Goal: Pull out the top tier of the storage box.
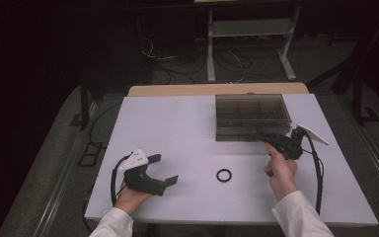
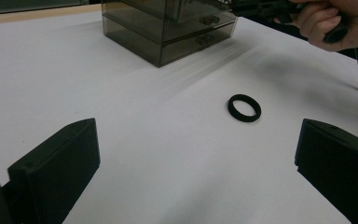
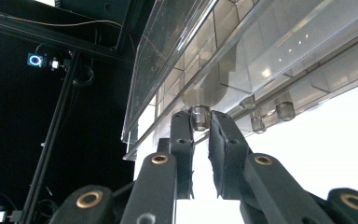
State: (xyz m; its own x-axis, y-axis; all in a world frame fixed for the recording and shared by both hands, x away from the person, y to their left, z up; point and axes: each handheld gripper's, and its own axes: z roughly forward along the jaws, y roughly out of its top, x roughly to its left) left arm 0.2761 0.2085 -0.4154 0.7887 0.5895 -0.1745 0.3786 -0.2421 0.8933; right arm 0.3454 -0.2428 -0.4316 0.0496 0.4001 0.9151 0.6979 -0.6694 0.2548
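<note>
**Right gripper pinches a drawer knob**

The right gripper [image 3: 200,122] has its fingers closed on the small knob [image 3: 199,115] at the front of the clear drawer box [image 1: 252,117], seemingly to pull a drawer out. The left gripper [image 1: 164,170] rests on the table [image 1: 177,123], fingers wide apart and empty. A black ring [image 2: 244,108] lies ahead of them, between both grippers, clear of the drawer's path

Smoky clear drawer box [image 1: 252,116], upright, table's far right; knob [image 3: 199,116] pinched.
</note>
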